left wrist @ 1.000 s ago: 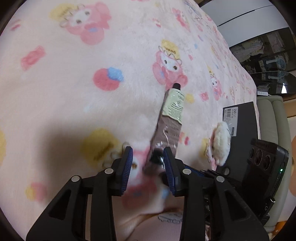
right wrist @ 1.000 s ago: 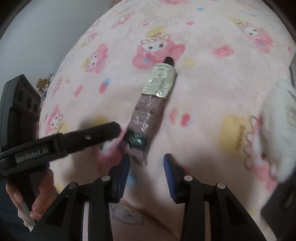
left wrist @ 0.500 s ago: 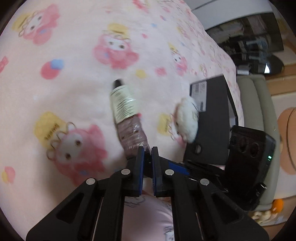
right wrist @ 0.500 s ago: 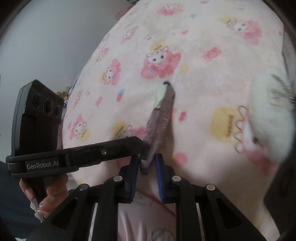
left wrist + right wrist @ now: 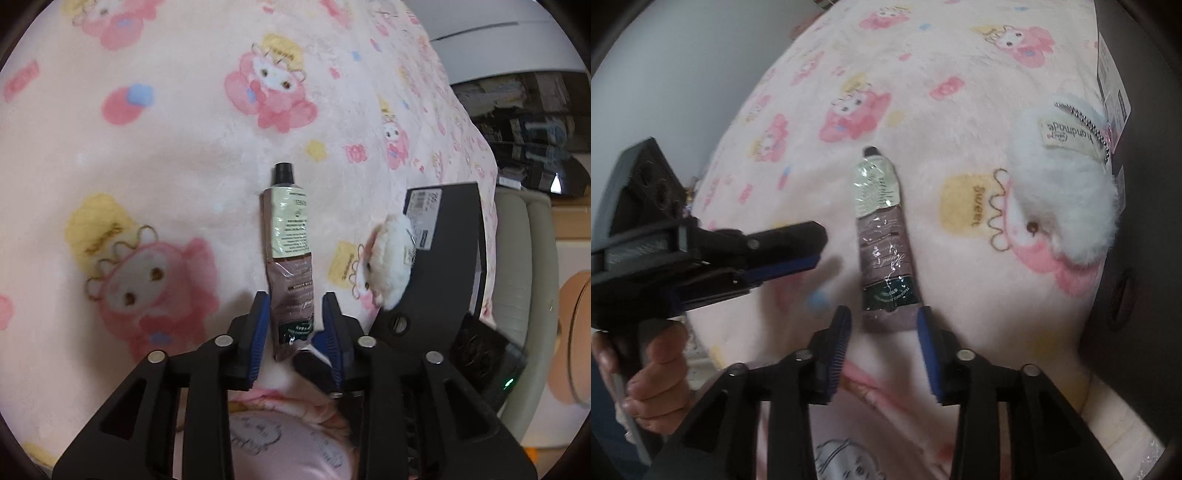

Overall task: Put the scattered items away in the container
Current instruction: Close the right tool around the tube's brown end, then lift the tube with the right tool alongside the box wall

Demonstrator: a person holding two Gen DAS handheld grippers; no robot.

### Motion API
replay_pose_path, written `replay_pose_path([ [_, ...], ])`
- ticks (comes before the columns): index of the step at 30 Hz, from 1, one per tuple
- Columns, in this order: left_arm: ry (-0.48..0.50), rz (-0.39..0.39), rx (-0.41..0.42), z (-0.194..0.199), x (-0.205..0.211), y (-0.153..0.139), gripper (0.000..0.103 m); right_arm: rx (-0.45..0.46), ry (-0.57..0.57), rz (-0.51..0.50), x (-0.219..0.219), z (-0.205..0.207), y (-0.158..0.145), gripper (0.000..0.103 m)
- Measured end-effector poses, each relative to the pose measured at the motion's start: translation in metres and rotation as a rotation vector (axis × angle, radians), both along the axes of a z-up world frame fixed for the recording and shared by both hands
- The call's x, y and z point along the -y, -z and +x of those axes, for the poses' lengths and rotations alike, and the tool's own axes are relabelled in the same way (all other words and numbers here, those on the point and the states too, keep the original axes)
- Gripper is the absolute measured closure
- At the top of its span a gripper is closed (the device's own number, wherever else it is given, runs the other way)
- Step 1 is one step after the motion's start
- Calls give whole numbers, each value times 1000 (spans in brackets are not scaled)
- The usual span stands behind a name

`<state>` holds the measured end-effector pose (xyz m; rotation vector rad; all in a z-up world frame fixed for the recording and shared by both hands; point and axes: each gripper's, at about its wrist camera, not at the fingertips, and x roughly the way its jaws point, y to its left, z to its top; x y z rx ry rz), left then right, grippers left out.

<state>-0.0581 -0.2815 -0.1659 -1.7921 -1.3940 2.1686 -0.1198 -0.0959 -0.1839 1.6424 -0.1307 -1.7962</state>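
Lying on the pink cartoon-print fleece blanket (image 5: 166, 155), the crumpled cream-and-brown metal tube (image 5: 290, 254) points its black cap toward twelve o'clock, crimped end between our left gripper (image 5: 293, 317), whose jaws are opening, pads clear. Blanket stretches free toward nine o'clock; the black box (image 5: 443, 266) and white fluffy keychain toy (image 5: 389, 266) crowd three o'clock. Only the right view shows the toy's "handmade" tag and our right gripper (image 5: 882, 325), jaws opening around the tube's end.

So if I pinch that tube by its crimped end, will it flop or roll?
The tube looks crinkled and part-squeezed, so it will probably bend rather than hold stiff. Being flattened, it seems unlikely to roll on the plush blanket. Its foil skin glints, so it may be slippery.
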Motion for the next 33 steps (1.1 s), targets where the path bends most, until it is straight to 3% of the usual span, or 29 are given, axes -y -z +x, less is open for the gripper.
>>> replay_pose_path([
  [3,-16,37,33,-15,3,14,67,-2,-33,36,8,-3,12,63],
  [9,5,1,122,-39,-2,37,68,-18,-78,36,21,-6,28,63],
  [17,-1,-14,47,-9,-25,3,70,-30,-53,-40,-5,7,3,65],
  [23,13,24,-14,22,-69,-23,70,-72,-18,-92,-62,43,-28,72],
  [25,27,-82,-39,28,-90,-38,73,-81,3,-89,-86,54,-32,77],
  [27,45,-69,-42,29,-104,-41,90,-97,20,-57,-102,60,-33,80],
  [29,82,-7,-19,28,-116,-34,90,-95,55,-54,-117,63,-31,80],
  [33,112,-153,-3,19,-126,-32,90,-79,120,-75,-141,65,-29,80],
])
